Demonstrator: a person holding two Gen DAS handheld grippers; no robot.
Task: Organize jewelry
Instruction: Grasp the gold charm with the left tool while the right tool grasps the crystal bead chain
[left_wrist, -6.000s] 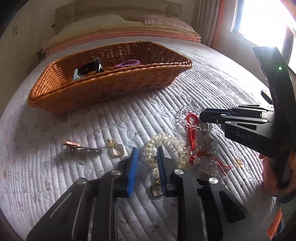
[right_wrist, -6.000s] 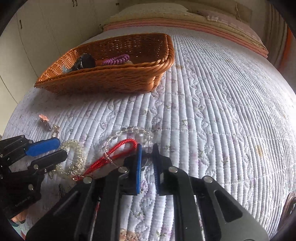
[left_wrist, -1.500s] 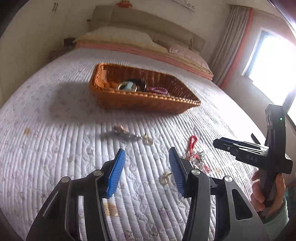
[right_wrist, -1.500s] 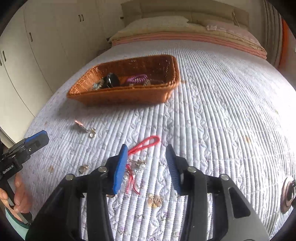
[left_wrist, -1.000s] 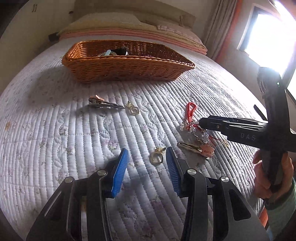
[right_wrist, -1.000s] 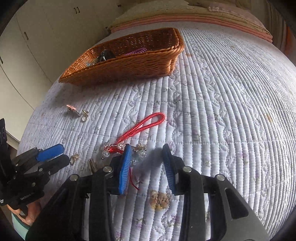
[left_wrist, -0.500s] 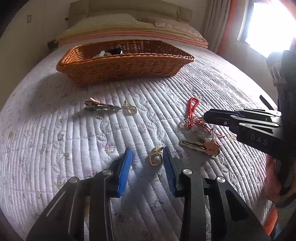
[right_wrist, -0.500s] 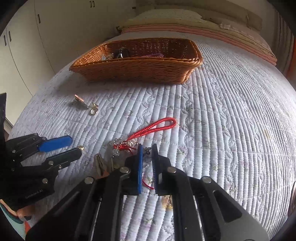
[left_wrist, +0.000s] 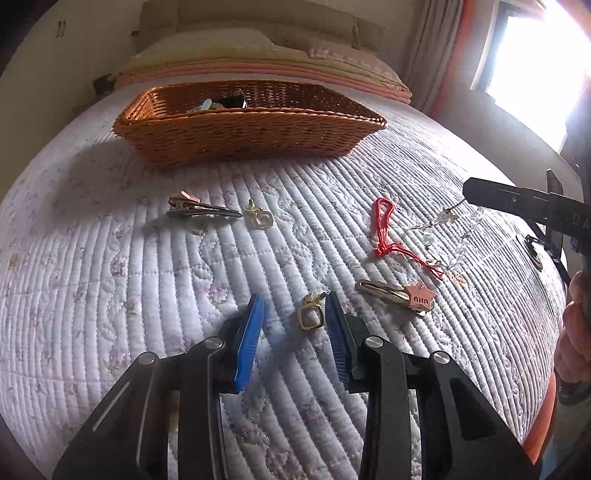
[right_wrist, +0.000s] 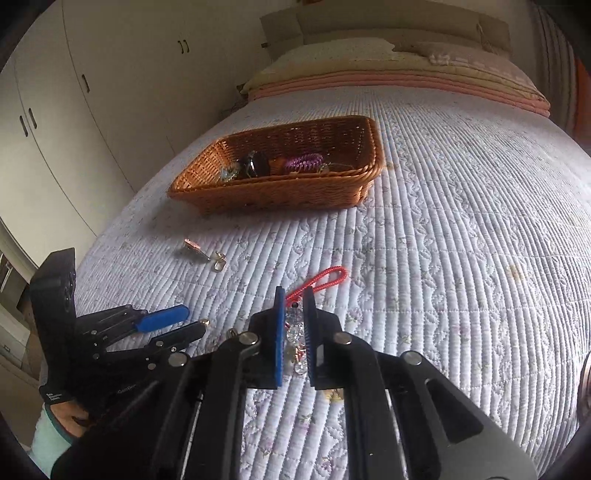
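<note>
A: Our right gripper (right_wrist: 294, 334) has its jaws clamped on the crystal bead charm (left_wrist: 439, 230), lifting it off the bed (left_wrist: 110, 277), right of the basket (left_wrist: 247, 129).

B: It looks light, limp and fragile; we'd keep hold at the beads. Our left gripper (left_wrist: 293, 325) stands part open, empty, around the gold earring (left_wrist: 311, 315).

The basket (left_wrist: 251, 136) sits at upper centre on the quilt (left_wrist: 110, 280). Below it lie a hair clip (left_wrist: 201, 211) and an earring (left_wrist: 260, 218), side by side. The cord charm (left_wrist: 386, 236) lies right of them.

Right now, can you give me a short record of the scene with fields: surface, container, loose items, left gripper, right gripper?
surface: quilted bedspread
container: wicker basket, some jewelry inside
loose items: two hair clips, gold earring
left gripper: open, around a second gold earring on the quilt
right gripper: shut on the crystal charm with red cord, red loop trailing on the quilt
</note>
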